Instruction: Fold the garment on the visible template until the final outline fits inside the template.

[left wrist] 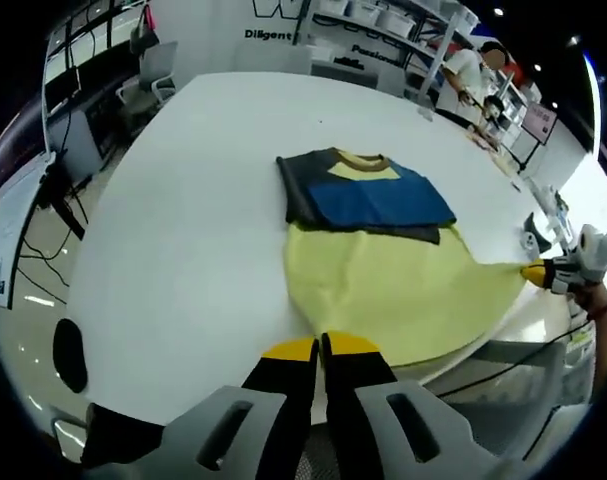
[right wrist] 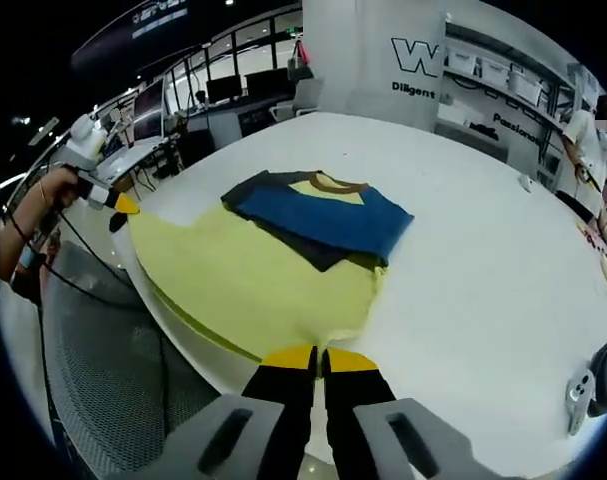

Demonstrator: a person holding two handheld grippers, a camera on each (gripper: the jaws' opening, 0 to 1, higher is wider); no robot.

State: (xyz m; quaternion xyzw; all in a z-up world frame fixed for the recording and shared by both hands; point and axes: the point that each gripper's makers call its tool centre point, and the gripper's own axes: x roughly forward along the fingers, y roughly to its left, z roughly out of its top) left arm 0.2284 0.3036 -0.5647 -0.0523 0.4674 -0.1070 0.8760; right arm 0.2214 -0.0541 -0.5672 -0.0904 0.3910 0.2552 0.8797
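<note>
Two grippers, one in each of my hands, pinch the bottom hem of a shirt [left wrist: 383, 260] lying flat on a white table [left wrist: 203, 200]. My left gripper [left wrist: 321, 348] has its yellow-tipped jaws pressed together on one hem corner at the table's near edge. My right gripper [right wrist: 319, 356] is clamped the same way on the other corner.

Its lower half is pale yellow; the upper part, with dark sleeves folded in over a blue chest band, lies toward the table's middle. I cannot make out any template outline.

This cloth looks thin, light and limp; I judge it will sag and slide unless both corners are carried together, so the hem corners are the sensible hold.

My left gripper view shows the right gripper from the side, and people at shelves beyond. My right gripper view shows a grey tool [right wrist: 583, 385] lying on the table.
</note>
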